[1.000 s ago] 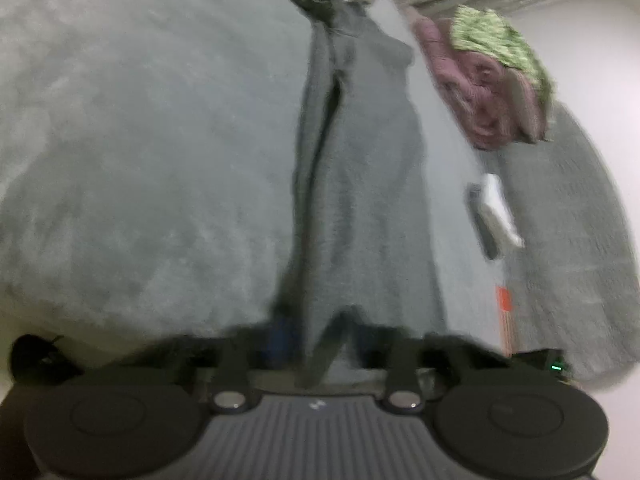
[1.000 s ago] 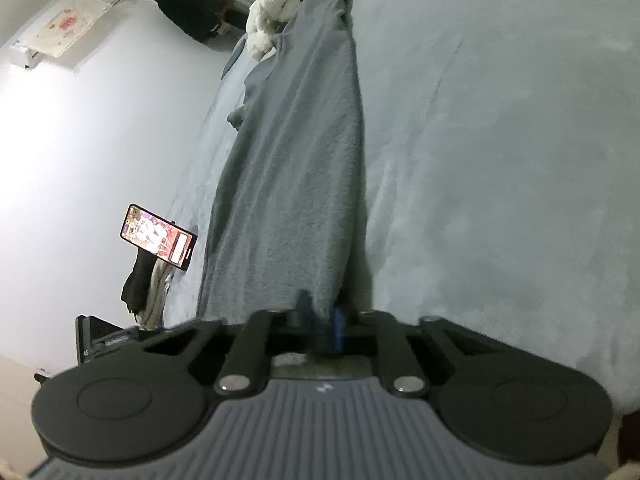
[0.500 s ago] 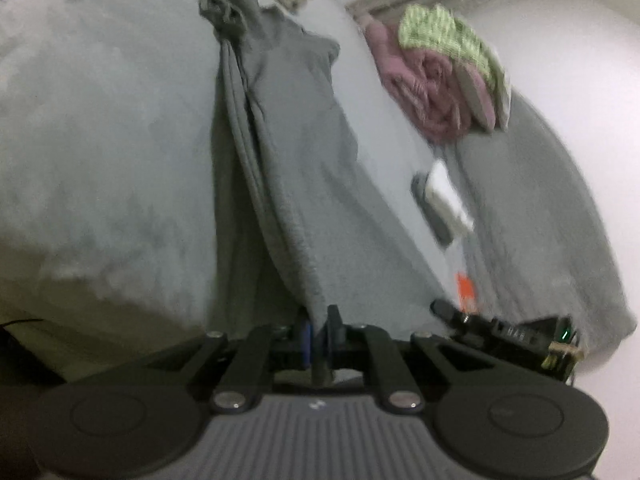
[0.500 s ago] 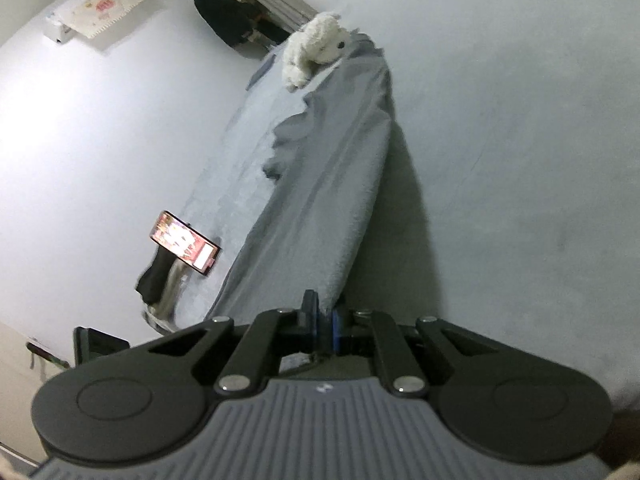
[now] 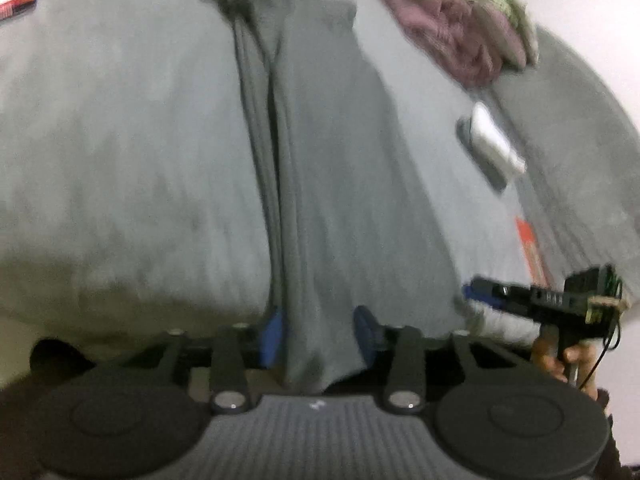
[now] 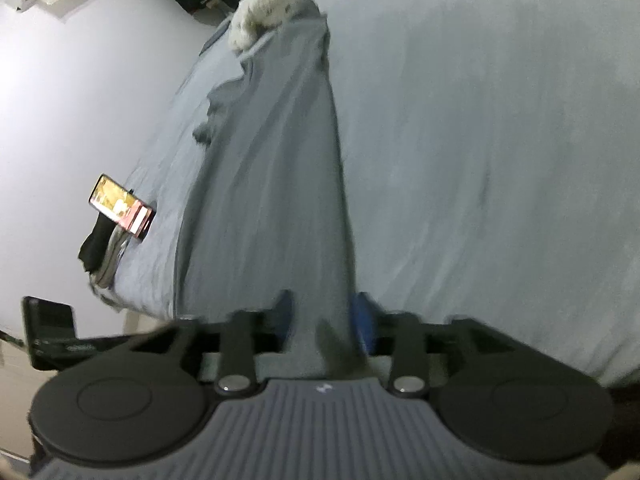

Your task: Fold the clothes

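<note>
Two hand-held grippers, both part-open, jaws just been opening. Left hand-held gripper (image 5: pixel 318 332): blue pads stand apart, grey garment (image 5: pixel 320 184) hem hangs loose between them, no squeeze visible. Right hand-held gripper (image 6: pixel 326 320): same, pads clear of the cloth, the other hem corner slack in the gap. Garment lies stretched long on the bed (image 5: pixel 120 160), near end at the bed edge by the grippers, far end bunched up at the head; in the left view a lengthwise crease runs down its left side.

Risk, my read: the hem is released right at the bed edge, so the near end could slide off and drag the flat layout with it. Pulling back with pads still brushing cloth could snag and rumple the hem. The far bunched end looks untidy, so the next fold may come out skewed unless smoothed.

Around: white box (image 5: pixel 494 142) and an orange item (image 5: pixel 530 250) on the bed just right of the garment; phone (image 6: pixel 120 206) with lit screen on the bed's left edge in the right view. Further: pink and green clothes pile (image 5: pixel 460 32), white plush toy (image 6: pixel 264 12) touching the garment's far end, could block a fold toward the head.
</note>
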Tool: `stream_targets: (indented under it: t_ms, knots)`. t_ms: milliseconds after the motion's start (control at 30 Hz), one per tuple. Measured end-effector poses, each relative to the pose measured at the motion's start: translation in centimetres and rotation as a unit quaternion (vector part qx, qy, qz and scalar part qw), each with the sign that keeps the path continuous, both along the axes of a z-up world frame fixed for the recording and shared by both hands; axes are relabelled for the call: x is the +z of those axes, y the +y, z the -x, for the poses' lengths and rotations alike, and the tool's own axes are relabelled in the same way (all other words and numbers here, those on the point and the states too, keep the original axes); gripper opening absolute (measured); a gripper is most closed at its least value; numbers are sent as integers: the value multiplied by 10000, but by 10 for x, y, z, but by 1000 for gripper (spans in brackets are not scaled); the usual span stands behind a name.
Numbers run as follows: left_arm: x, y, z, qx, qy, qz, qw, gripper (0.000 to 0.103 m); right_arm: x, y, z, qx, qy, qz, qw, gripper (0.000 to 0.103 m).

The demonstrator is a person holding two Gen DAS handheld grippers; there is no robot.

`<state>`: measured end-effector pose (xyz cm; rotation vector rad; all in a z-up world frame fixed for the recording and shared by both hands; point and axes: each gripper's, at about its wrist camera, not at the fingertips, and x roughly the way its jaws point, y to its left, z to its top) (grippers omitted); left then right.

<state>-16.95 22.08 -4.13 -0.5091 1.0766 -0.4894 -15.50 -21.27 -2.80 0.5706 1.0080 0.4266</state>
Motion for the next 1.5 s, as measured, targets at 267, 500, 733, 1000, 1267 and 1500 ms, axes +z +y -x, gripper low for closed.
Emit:
stream_targets:
  t_ms: [267,500,733,1000,1267,1500]
  knots:
    - [17,32,-93,846,-412,-95,9955,45,12,-6,-62,-186,-156,262,9994,45]
    - [14,44,-185,1521,-573,-339,9861,46,14,0,-137,-233,-210,290,9991,45]
    - [-1,52,-251,2022,-762,-558,9748,44,10,12,-209,-188,-301,273,9990,45]
    - [-21,65,-305,2181,-1264,-717,9651,32,-3,45,-267,142,-442,181,9988,45]
    - [-25,49,-314,1277,-2384,-1602,9493,51,-15,68,-300,300,-703,384,9963,45]
    - [-29,20,-304,592,-2742,-2467,9276,103,-15,89,-324,304,-893,376,9948,45]
